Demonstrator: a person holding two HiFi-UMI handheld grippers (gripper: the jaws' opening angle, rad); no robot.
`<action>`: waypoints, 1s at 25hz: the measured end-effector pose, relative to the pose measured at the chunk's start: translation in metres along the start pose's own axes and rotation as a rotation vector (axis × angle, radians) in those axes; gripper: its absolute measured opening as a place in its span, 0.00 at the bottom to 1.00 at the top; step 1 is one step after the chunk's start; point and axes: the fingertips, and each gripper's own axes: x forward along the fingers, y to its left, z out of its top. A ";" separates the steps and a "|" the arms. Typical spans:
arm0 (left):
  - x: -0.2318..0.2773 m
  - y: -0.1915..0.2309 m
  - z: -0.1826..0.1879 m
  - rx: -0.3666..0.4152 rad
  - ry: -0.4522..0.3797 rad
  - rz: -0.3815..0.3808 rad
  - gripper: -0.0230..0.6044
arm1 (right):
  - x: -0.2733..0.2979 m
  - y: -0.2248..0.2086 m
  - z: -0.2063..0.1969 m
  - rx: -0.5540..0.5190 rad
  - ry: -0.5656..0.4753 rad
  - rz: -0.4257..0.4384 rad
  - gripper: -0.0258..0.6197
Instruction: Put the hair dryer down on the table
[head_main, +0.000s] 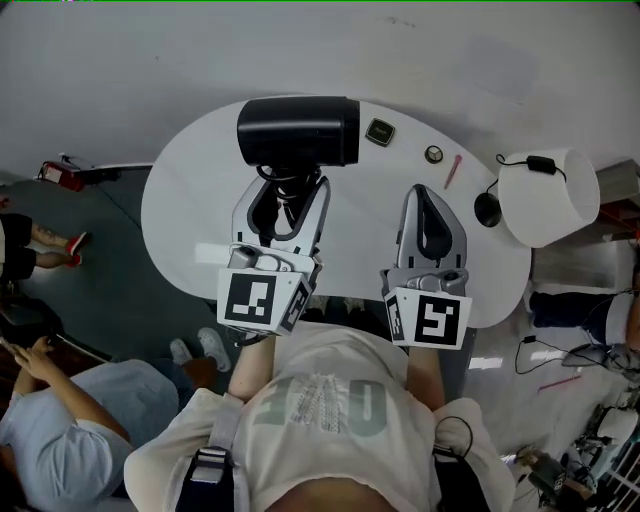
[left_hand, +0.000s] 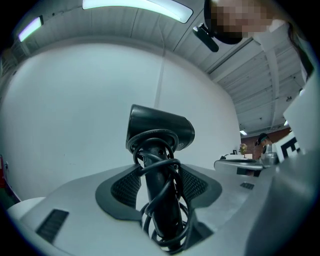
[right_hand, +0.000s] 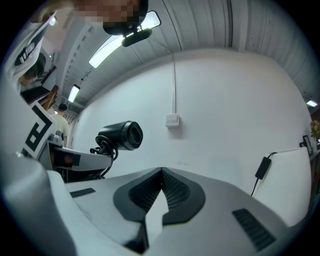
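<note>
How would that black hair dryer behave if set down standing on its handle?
Probably top-heavy: the hair dryer has a bulky barrel on a slim handle, so it would likely tip. The cord wound around the handle looks floppy and may loosen.

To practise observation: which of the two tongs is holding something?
The left tongs, clamped on the cord-wrapped handle of the hair dryer; the right tongs are shut and empty.

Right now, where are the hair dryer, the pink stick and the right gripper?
hair dryer (head_main: 298, 130): head view, on its black barrel.
pink stick (head_main: 452, 171): head view, on its middle.
right gripper (head_main: 419, 191): head view, between its closed fingertips.
</note>
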 end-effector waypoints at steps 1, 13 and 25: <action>0.002 0.001 -0.008 0.000 0.026 0.004 0.42 | 0.001 0.001 -0.001 0.001 0.005 0.002 0.05; 0.026 0.019 -0.163 -0.099 0.468 0.060 0.42 | 0.005 0.002 -0.028 -0.005 0.090 -0.002 0.05; 0.014 0.021 -0.281 -0.169 0.813 0.063 0.42 | 0.004 -0.008 -0.057 0.022 0.177 -0.031 0.05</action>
